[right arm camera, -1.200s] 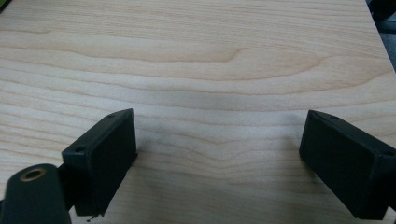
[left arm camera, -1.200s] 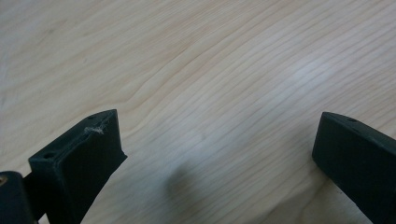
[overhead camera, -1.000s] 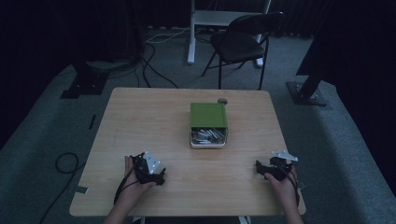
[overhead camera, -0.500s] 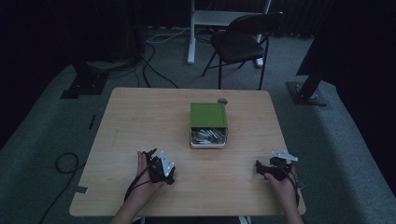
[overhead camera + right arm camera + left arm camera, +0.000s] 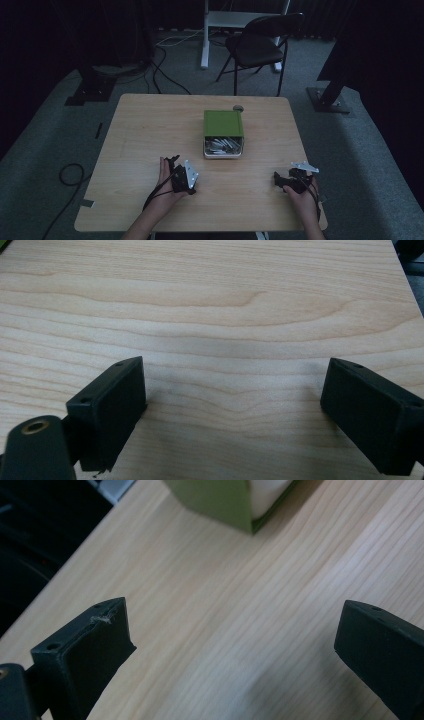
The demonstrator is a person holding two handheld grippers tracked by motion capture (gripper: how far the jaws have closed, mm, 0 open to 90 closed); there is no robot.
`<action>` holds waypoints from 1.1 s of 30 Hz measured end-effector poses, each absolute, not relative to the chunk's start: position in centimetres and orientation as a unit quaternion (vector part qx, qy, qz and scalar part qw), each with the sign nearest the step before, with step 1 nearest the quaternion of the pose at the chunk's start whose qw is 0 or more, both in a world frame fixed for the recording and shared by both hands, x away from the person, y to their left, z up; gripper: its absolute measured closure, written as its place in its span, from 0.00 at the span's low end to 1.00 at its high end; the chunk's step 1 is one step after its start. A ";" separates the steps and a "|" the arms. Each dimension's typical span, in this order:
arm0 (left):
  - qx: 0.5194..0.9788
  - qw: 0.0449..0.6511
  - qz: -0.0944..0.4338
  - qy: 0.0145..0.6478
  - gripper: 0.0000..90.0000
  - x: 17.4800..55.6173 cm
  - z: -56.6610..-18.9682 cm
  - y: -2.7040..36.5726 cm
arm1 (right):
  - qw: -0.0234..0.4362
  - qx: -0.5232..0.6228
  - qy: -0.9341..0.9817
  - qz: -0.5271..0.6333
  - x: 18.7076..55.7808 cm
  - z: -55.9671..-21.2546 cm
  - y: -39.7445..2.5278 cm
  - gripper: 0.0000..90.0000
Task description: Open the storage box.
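While both hands rest near the lower edge of the high view, the left gripper (image 5: pixel 183 176) sits at lower centre-left of the frame, held in the person's left hand (image 5: pixel 166 186), and the right gripper (image 5: pixel 292 178) sits at lower right in the right hand (image 5: pixel 300 196). Between and above them, near the middle of the wooden bench (image 5: pixel 150 130), stands a green box (image 5: pixel 223 123) with its near end open on a white tray (image 5: pixel 223 153) holding pale metallic pieces (image 5: pixel 222 145) too small to identify. A small grey round object (image 5: pixel 238 107) lies just beyond the box's far edge. In the left gripper view the two black fingers (image 5: pixel 85 650) stand wide apart with only bare wood between them, and a corner of the green box (image 5: pixel 220 502) shows at the upper centre of the frame. In the right gripper view the fingers (image 5: pixel 112 405) are likewise spread wide over bare bench (image 5: pixel 240 315), holding nothing. Beyond the bench, at the top of the high view, a dark folding chair (image 5: pixel 260 45) stands on grey carpet, with black cables (image 5: pixel 165 65) trailing at upper left.
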State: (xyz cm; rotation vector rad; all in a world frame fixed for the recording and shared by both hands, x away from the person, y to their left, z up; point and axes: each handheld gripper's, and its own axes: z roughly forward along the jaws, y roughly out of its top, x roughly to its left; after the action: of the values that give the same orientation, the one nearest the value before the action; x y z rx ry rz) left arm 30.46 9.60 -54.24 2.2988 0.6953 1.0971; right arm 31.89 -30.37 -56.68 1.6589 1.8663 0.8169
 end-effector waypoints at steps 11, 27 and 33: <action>0.857 0.230 0.418 0.196 0.07 30.5 -54.4 6.8 | 0.254 0.609 0.688 0.301 31.9 -56.7 -30.4 0.12; 0.859 0.221 0.448 0.111 0.16 30.4 -54.1 3.7 | 0.254 0.609 0.689 0.301 31.9 -56.7 -30.4 0.12; 0.853 0.210 0.470 0.081 0.17 30.5 -54.2 2.5 | 0.254 0.609 0.689 0.301 31.9 -56.7 -30.4 0.12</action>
State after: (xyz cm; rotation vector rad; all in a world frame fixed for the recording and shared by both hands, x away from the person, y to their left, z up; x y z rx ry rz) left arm 30.51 2.52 -54.22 2.3730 0.2265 1.3072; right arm 31.92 -30.38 -56.68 1.6546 1.8711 0.8190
